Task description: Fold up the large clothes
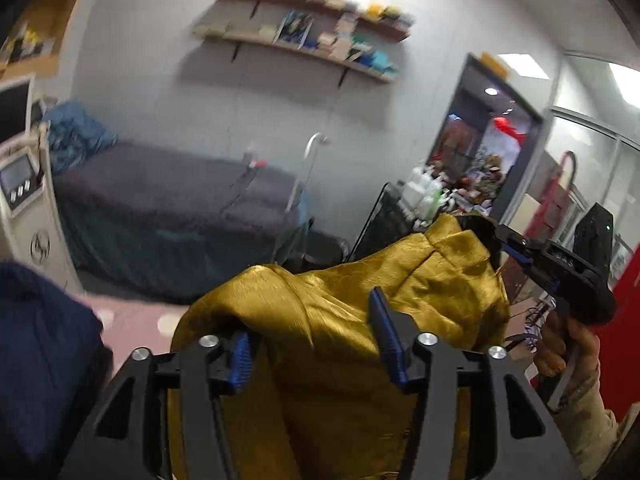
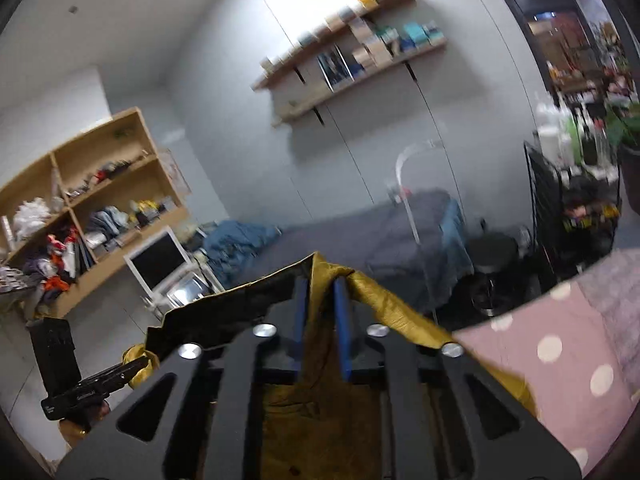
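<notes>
A mustard-gold satin garment (image 1: 348, 320) with a dark lining hangs in the air between my two grippers. My left gripper (image 1: 310, 340) has its jaws wide apart, and the cloth bunches between and over them. My right gripper (image 2: 322, 300) is shut on a top corner of the garment (image 2: 320, 344), which drapes down both sides of its fingers. In the left wrist view the right gripper (image 1: 516, 248) pinches the cloth's upper right edge. In the right wrist view the left gripper (image 2: 120, 372) shows at the lower left, at a gold fold.
A pink polka-dot surface (image 2: 560, 356) lies below at the right. A bed with a dark grey cover (image 1: 172, 196) stands against the wall. Wall shelves (image 1: 304, 36), a wooden shelf unit (image 2: 92, 204), a black wire rack (image 2: 568, 208) and a dark blue cloth (image 1: 40, 344) surround it.
</notes>
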`<action>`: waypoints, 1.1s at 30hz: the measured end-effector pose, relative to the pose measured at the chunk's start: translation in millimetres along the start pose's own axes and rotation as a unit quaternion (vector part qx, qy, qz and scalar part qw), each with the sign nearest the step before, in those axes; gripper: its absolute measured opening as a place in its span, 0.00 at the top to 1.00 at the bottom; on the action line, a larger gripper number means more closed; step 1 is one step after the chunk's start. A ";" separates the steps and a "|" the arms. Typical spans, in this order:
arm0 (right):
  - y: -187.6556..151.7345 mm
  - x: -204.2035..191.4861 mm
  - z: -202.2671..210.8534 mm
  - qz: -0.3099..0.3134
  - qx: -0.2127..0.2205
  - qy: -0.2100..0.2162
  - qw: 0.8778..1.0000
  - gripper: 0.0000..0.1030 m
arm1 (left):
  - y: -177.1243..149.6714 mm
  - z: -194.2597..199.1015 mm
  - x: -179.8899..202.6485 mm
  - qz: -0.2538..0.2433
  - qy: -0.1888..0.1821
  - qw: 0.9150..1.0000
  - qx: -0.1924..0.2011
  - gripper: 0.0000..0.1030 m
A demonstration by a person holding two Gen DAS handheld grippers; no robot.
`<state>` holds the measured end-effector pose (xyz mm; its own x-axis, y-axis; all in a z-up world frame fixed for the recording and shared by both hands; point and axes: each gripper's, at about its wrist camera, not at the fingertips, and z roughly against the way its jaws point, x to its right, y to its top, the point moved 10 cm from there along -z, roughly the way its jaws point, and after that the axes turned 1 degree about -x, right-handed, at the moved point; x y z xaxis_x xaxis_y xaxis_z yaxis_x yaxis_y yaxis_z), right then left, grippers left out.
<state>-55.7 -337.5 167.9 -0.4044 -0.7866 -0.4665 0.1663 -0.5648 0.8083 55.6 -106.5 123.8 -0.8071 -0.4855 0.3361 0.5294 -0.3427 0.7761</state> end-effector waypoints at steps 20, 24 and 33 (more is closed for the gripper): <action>-354.6 228.7 -16.4 -0.127 -0.354 -0.288 0.880 0.16 | -252.3 -77.2 -147.2 0.041 0.194 0.945 -0.260 0.06; -372.8 206.9 -22.6 -0.108 -0.390 -0.271 0.873 0.16 | -301.1 -119.8 -127.6 -0.027 0.191 0.927 -0.323 0.06; -368.4 187.4 -23.5 -0.049 -0.392 -0.277 0.876 0.16 | -343.3 -153.2 -137.2 -0.099 0.217 0.892 -0.385 0.89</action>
<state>-171.6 -282.7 -225.8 -0.7897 -0.6056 -0.0978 0.5849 -0.7914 0.1780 24.6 -45.5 -270.5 -0.8163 -0.5616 -0.1347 0.5444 -0.8261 0.1453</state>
